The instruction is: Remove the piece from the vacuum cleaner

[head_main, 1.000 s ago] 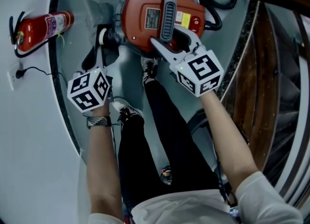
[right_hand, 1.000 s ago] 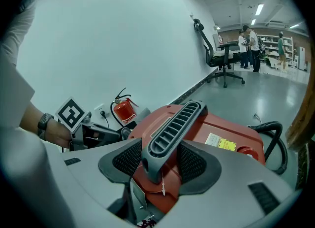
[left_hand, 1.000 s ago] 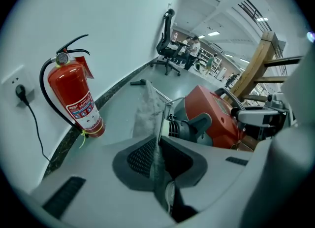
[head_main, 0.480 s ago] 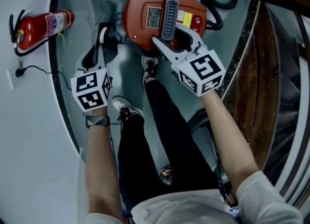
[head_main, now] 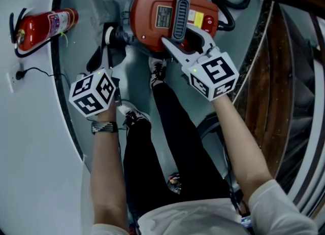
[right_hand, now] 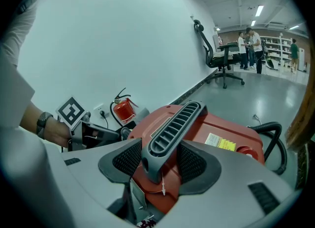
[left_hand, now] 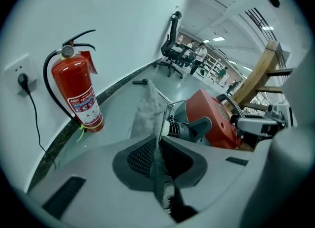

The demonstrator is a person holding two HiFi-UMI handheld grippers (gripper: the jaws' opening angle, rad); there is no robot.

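A red vacuum cleaner [head_main: 172,18] stands on the floor, with a grey ribbed handle [head_main: 179,18] across its top. My right gripper [head_main: 184,41] is shut on that handle [right_hand: 172,128], one pad on each side. At the cleaner's left, a thin dark flat piece [head_main: 101,56] runs down from its inlet port [head_main: 109,37]. My left gripper [head_main: 104,70] is shut on this piece [left_hand: 158,158], which I see edge-on between the pads. The ribbed port [left_hand: 182,129] lies just beyond the jaws.
A red fire extinguisher [head_main: 43,26] stands against the wall, beside a socket with a plugged cord [head_main: 18,76]. A grey cloth [head_main: 104,8] lies behind the port. A black hose [head_main: 228,0] loops at the back right, by a wooden stair rail [head_main: 284,51]. My legs and shoes [head_main: 157,71] are below.
The left gripper's marker cube has rocked slightly from side to side. Both grips hold as before, and the vacuum cleaner has not moved.
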